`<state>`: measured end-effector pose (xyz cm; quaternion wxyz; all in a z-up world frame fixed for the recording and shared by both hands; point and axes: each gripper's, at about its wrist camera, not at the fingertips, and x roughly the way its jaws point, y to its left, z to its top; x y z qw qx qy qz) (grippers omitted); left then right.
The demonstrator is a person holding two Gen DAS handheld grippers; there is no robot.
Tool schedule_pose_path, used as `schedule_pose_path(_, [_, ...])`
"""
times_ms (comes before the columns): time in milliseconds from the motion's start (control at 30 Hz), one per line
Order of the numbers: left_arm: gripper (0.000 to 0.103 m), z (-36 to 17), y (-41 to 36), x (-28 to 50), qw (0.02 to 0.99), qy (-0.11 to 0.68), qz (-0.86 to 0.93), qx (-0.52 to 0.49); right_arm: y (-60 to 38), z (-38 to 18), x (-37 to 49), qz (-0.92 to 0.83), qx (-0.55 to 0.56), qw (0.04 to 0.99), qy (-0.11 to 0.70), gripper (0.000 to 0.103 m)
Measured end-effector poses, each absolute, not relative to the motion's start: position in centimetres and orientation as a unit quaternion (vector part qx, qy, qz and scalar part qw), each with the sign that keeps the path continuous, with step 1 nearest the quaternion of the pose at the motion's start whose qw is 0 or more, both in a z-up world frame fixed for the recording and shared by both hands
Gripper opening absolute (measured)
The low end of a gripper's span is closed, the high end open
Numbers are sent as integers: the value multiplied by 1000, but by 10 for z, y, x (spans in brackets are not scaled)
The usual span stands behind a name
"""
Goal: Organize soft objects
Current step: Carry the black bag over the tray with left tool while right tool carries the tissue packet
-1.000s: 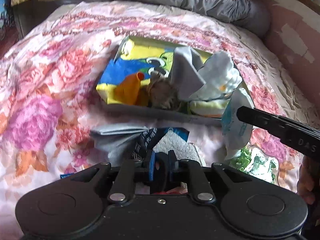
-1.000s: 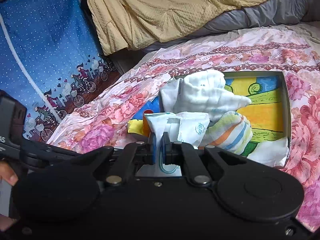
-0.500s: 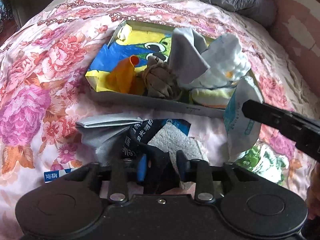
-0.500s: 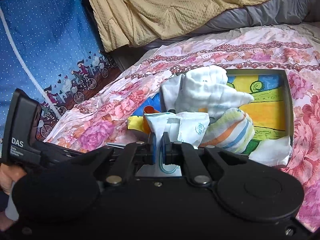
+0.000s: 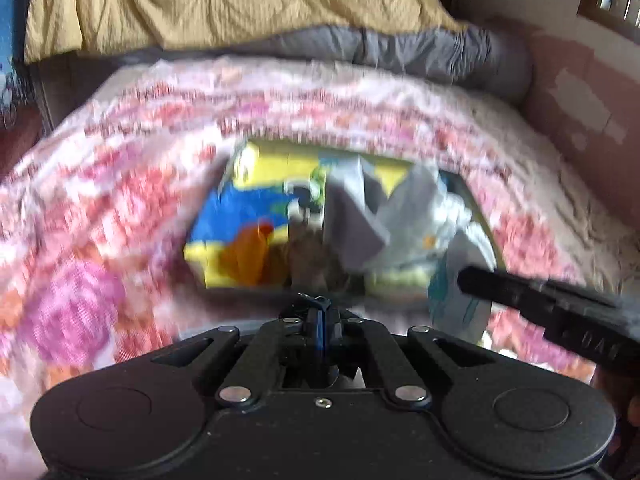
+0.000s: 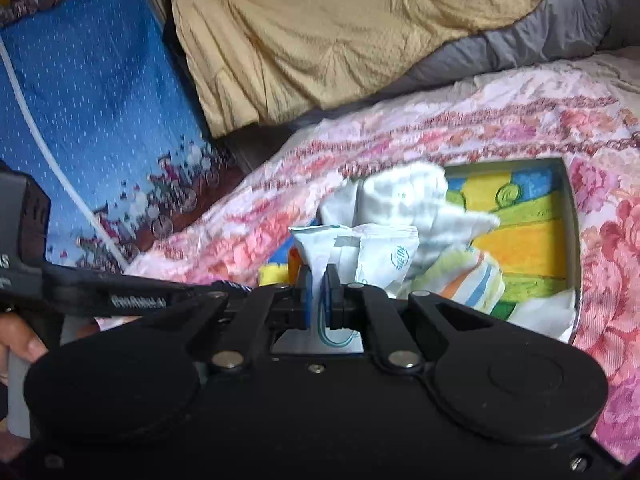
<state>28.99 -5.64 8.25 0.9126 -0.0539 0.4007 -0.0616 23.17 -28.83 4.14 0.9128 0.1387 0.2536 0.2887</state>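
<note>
Item, left gripper [image 5: 319, 312]: jaws pressed together with no gap; the view is smeared and we cannot tell whether they pinch anything. Half a second ago these jaws stood apart over a grey cloth and a dark printed packet on the bed; neither shows now, and the view has swung up toward the tray.

Item, tray [image 6: 574, 240]: cartoon-printed, lying on the floral bedspread [image 5: 100, 208], already carrying an orange piece [image 5: 244, 258], a grey cloth [image 5: 352, 224], a white cloth [image 6: 416, 196] and a striped roll [image 6: 472, 280].

Item, right gripper [image 6: 319, 280]: jaws clenched on the crimped end of a white tissue pack [image 6: 372, 252], which hangs in the air at the near edge of the tray, just beside the striped roll. It sits in the same grip as a second ago.

Step in hand, as we judge it: carrying soft things to the tray. Next move calls for bringing the pack over a bare patch of the tray, lowering it there, then letting the jaws go
</note>
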Motion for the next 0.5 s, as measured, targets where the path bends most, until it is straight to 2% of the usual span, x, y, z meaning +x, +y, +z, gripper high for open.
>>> schedule_pose_path(233, [0, 124, -63, 309, 942, 326, -50, -60, -312, 47, 238, 263, 175, 925, 210, 1])
schedule_pose_path(500, [0, 127, -81, 342, 958, 260, -65, -101, -344, 37, 264, 241, 245, 920, 187, 1])
